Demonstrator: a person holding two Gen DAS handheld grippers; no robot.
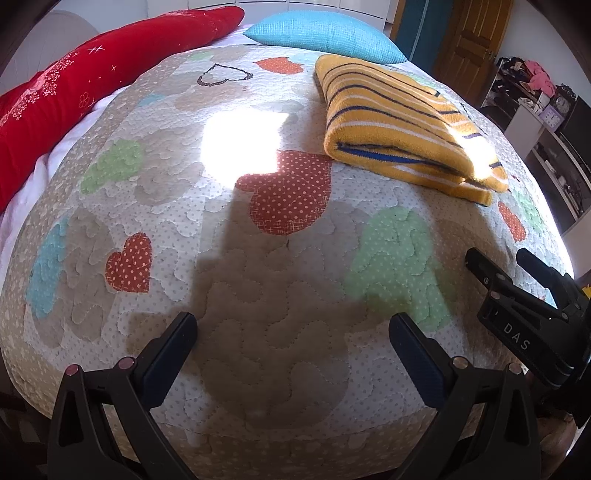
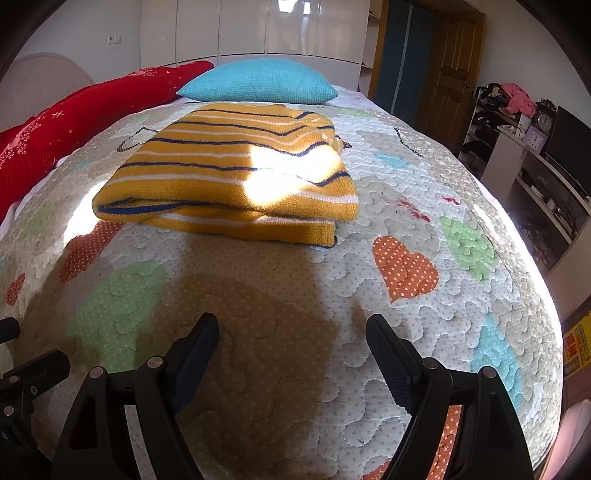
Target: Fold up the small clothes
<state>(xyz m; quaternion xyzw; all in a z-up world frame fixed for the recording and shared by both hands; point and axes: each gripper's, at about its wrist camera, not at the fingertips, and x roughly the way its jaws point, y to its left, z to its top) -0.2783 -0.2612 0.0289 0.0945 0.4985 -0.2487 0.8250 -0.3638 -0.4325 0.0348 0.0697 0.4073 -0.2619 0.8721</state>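
Observation:
A yellow knit sweater (image 1: 399, 122) with navy and white stripes lies folded into a flat rectangle on the quilted bed (image 1: 258, 266). In the right wrist view the sweater (image 2: 229, 173) lies ahead, past the fingers. My left gripper (image 1: 291, 332) is open and empty above the quilt, well short of the sweater. My right gripper (image 2: 291, 332) is open and empty too, over the quilt in front of the sweater. The right gripper also shows in the left wrist view (image 1: 495, 258) at the right edge, jaws apart.
A red pillow (image 1: 74, 96) and a teal pillow (image 1: 325, 33) lie at the head of the bed. Shelves with a clock (image 2: 543, 122) and clutter stand along the right wall. A wooden door (image 2: 450, 70) is at the back right. The bed's edge drops off on the right.

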